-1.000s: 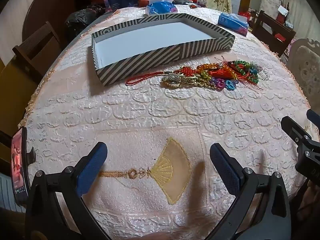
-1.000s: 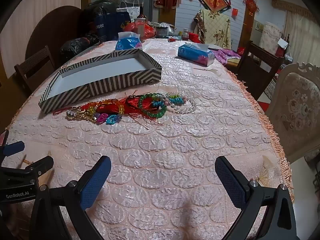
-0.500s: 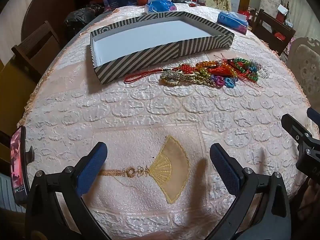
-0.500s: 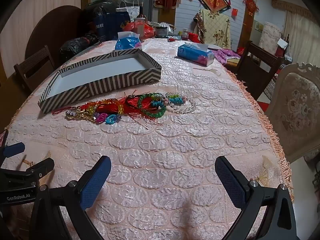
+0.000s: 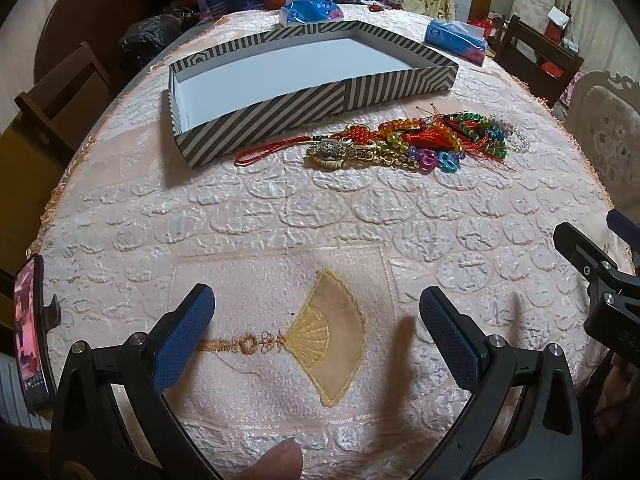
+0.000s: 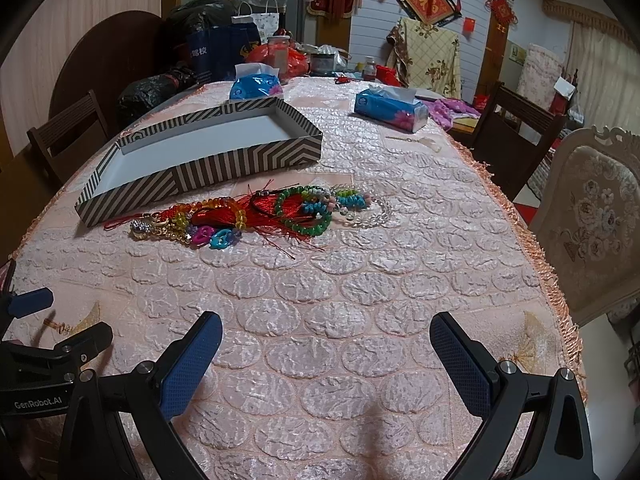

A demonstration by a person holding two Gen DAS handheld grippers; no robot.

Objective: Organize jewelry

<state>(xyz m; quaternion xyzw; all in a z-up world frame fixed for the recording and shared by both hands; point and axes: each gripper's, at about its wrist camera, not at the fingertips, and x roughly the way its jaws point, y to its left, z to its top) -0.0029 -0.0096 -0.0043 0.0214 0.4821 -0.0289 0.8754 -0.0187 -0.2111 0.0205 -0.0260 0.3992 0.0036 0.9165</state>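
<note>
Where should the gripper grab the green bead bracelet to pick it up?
Probably at the near arc of the green bead bracelet, from above. It lies flat as a ring over the red tassel, and other bracelets crowd its far right side. The right gripper is open and closest.

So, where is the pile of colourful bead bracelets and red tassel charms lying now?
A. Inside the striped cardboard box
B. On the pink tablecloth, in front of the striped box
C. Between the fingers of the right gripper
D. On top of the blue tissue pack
B: the pile of colourful bead bracelets and red tassel charms lies on the pink tablecloth, just outside the striped cardboard box, whose white inside is bare.
</note>
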